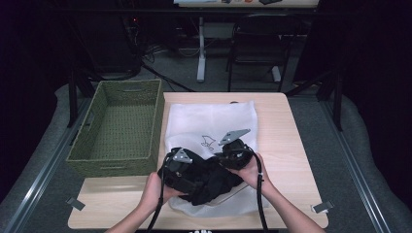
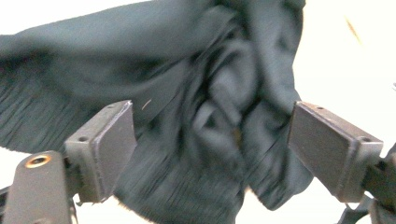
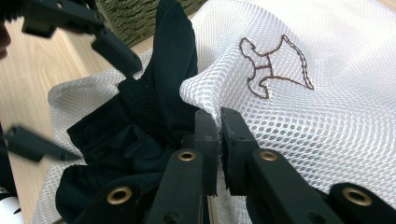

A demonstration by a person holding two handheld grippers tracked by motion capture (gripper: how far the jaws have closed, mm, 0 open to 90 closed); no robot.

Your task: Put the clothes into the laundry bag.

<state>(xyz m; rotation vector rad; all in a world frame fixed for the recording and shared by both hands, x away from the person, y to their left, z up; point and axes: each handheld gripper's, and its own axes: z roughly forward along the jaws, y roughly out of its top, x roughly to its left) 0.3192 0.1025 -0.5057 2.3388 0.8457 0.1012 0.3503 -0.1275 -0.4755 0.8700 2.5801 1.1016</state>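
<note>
The mesh bag (image 3: 299, 112) was white, open-weave, and bore a small brown stitched outline motif (image 3: 273, 65). The garment (image 2: 210, 116) was black (appearing dark teal-grey in the left gripper view) and ribbed along one edge. The basket (image 1: 119, 126) was olive-green wicker; the table (image 1: 286, 141) was pale wood-grain.

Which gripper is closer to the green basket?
Left. The left gripper hangs open over the black garment, right beside the green basket; the right gripper pinches the white mesh bag farther away.
</note>
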